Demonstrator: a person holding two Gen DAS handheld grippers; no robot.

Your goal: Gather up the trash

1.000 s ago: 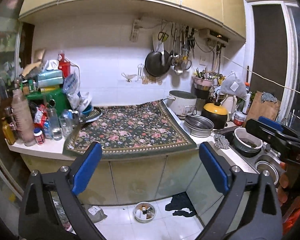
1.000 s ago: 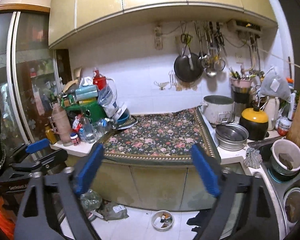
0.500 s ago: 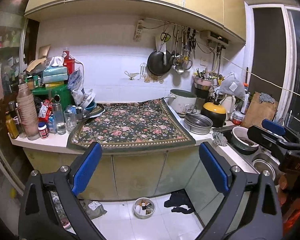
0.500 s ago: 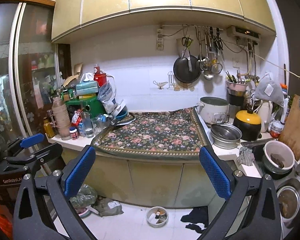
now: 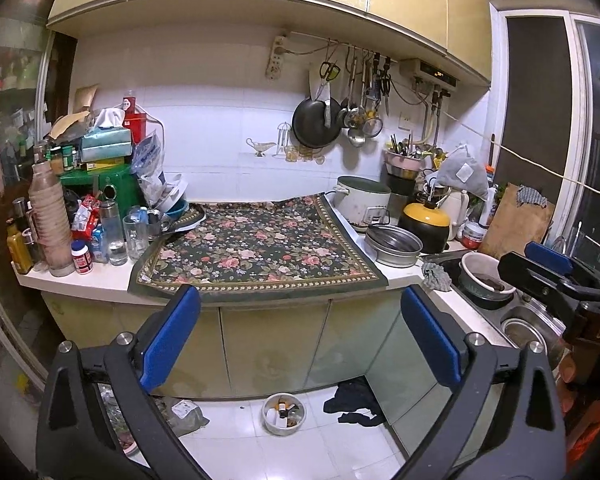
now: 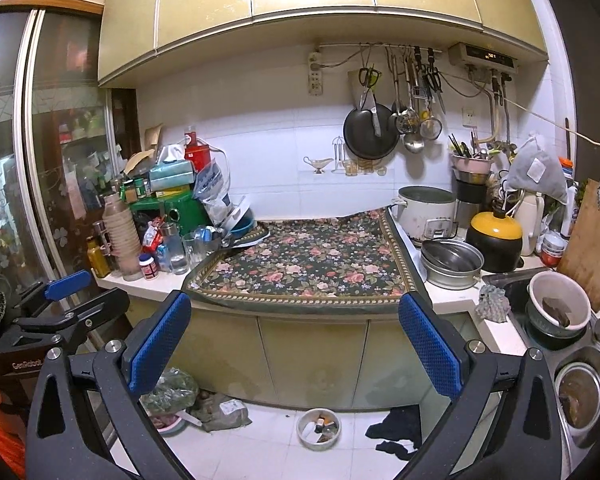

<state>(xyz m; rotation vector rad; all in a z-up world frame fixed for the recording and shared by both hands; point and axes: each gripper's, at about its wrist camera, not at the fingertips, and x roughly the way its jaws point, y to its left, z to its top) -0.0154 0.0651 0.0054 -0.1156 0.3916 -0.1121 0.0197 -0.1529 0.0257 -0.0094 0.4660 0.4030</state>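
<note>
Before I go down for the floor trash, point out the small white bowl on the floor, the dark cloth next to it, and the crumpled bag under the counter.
white bowl point(image 6: 318, 429), right wrist view, on its near rim.
dark cloth point(image 6: 396, 428), right wrist view, on its middle.
crumpled bag point(image 6: 224, 410), right wrist view, on its top.

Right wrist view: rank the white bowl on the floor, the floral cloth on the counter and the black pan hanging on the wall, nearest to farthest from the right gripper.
1. White bowl: on the floor tiles, just beyond the right gripper.
2. Floral cloth: on the counter, above the cabinet doors.
3. Black pan: hanging on the back wall, behind the cloth.
</note>
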